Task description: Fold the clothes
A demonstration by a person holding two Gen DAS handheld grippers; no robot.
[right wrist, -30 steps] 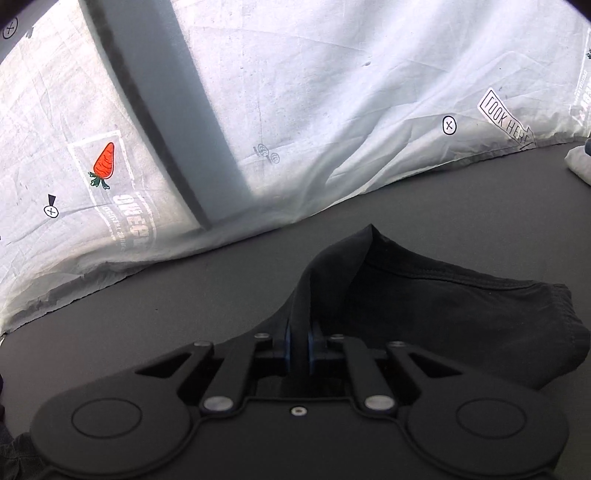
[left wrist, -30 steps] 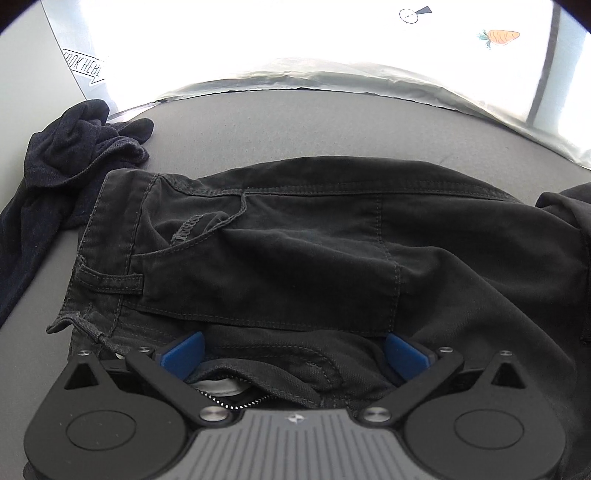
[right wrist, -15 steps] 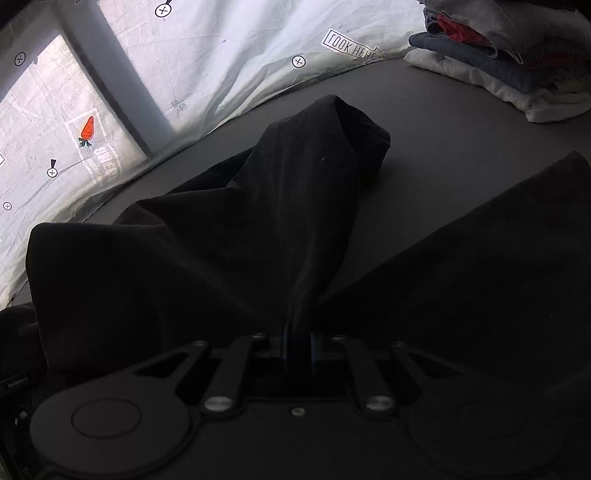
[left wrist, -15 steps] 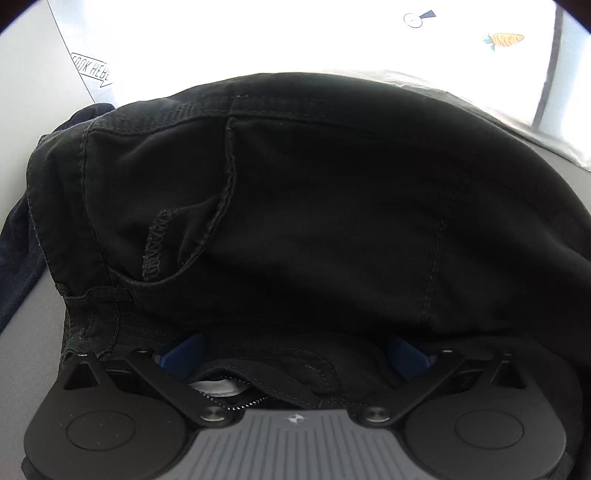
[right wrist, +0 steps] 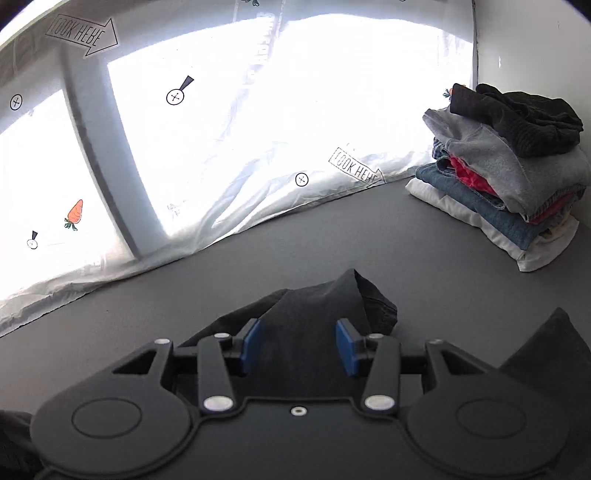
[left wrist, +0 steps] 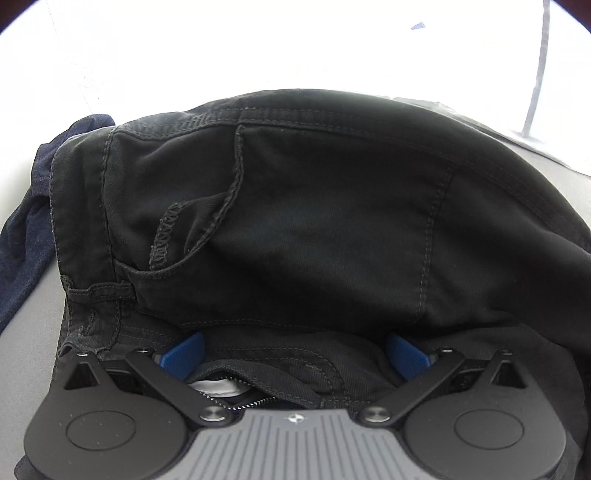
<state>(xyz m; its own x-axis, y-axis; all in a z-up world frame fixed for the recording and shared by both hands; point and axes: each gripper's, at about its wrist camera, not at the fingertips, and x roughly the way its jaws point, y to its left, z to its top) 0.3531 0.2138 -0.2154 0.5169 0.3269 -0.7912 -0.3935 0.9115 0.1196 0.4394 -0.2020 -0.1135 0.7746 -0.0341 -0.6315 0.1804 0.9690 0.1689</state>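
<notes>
Both tongs angled down | right tongs (right wrist: 299, 345) just opening over trousers (right wrist: 317, 314)

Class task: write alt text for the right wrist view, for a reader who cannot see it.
The right gripper, jaws apart, hangs over black trousers lying on a grey table. A stack of folded clothes sits at far right, before a bright white sheet.

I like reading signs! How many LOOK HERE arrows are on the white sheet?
2: top-left arrow; lower arrow beside the clothes pile. Glare may hide others.
</notes>
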